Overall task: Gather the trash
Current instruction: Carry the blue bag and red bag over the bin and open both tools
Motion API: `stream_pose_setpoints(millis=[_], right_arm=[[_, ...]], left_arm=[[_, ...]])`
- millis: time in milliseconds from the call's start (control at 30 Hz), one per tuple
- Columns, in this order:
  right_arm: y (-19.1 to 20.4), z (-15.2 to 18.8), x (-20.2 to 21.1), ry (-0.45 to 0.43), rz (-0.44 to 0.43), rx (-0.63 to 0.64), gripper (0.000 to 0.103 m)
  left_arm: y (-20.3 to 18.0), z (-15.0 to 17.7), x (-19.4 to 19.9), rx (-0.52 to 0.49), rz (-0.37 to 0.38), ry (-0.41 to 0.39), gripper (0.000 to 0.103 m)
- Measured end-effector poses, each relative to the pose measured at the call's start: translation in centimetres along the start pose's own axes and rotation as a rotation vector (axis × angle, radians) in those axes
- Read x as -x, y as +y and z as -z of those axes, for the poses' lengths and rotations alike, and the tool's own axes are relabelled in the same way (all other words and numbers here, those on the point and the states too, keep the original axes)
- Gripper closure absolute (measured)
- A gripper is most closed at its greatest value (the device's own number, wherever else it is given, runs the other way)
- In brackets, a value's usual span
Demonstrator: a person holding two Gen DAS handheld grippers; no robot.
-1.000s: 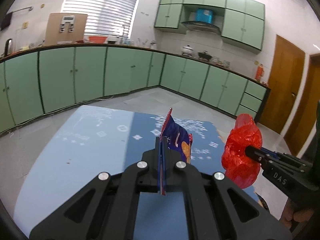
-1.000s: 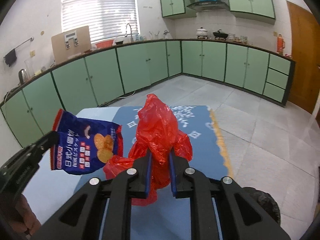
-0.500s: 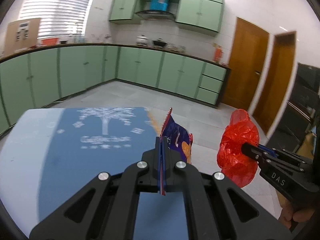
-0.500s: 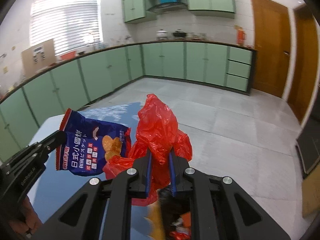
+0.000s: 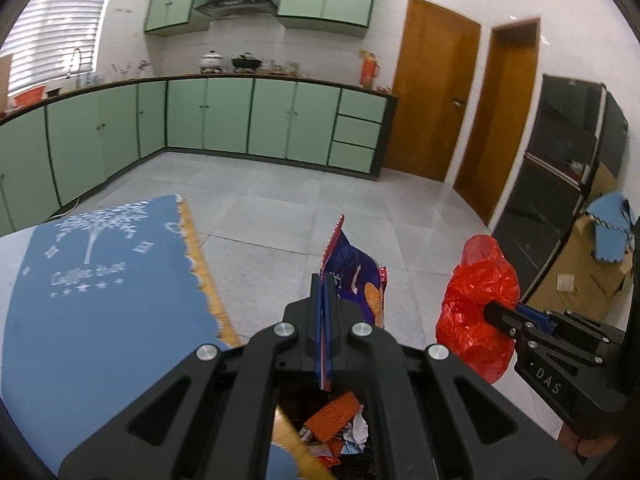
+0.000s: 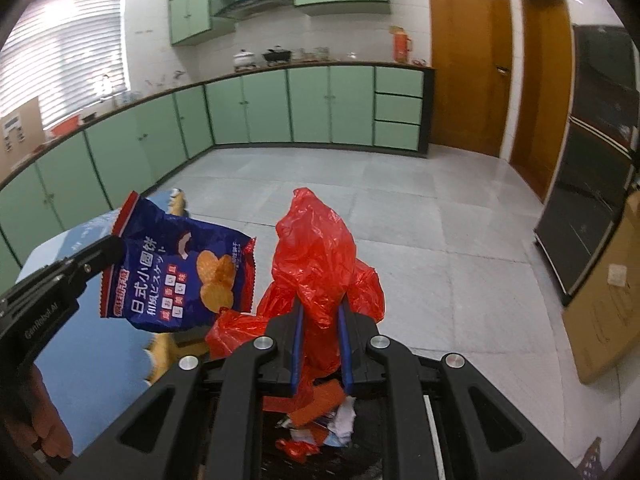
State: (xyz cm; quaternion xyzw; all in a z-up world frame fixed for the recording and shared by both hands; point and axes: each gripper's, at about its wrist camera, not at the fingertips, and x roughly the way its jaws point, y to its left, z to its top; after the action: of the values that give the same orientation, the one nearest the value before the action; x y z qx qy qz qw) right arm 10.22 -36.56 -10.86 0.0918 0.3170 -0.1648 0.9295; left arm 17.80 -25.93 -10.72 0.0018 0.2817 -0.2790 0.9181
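- Nearest, low between the gripper frames, a dark trash bin [image 6: 372,454] shows crumpled rubbish inside: an orange mesh scrap [image 5: 334,416] and white paper [image 6: 344,420].
- The left gripper [image 5: 325,320] has its fingers fully together, pinching the edge of a blue biscuit packet [image 5: 354,280]; the packet stands on edge, rising up and away from the fingertips, above the bin's opening.
- In the right wrist view that same blue biscuit packet [image 6: 180,276] hangs at the left, its printed face showing, held by its upper left corner in the left gripper [image 6: 114,246].
- The right gripper [image 6: 320,320] is nearly closed, its blue-edged fingers squeezing a crumpled red plastic bag [image 6: 320,248]; the bag bulges above and to both sides of the fingertips, and its lower part drops between the fingers toward the bin.
- In the left wrist view the red plastic bag [image 5: 478,308] sits to the right of the packet, apart from it, on the tip of the right gripper [image 5: 490,312].
- A hand [image 6: 44,428] shows at the lower left, behind the left gripper's body.
- To the left lies a table with a blue tablecloth [image 5: 100,300], white tree print and orange fringed edge, just beside the bin.
- Beyond, grey floor tiles [image 6: 400,200] stretch to green cabinets [image 5: 240,120] along the far wall.
- Far right stand wooden doors [image 6: 468,60] and a dark cabinet [image 5: 560,184], with cardboard boxes [image 6: 604,312] near it.
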Motion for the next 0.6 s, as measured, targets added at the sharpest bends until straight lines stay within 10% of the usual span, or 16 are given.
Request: stream_pose_setpoints(millis=[600], right_arm=[[-3.8,4.3,-3.0,0.092,0.058,-0.055,0.080]], left_arm=[[-2.5,2.4,-4.4,-0.046,0.022,0.146,0.101]])
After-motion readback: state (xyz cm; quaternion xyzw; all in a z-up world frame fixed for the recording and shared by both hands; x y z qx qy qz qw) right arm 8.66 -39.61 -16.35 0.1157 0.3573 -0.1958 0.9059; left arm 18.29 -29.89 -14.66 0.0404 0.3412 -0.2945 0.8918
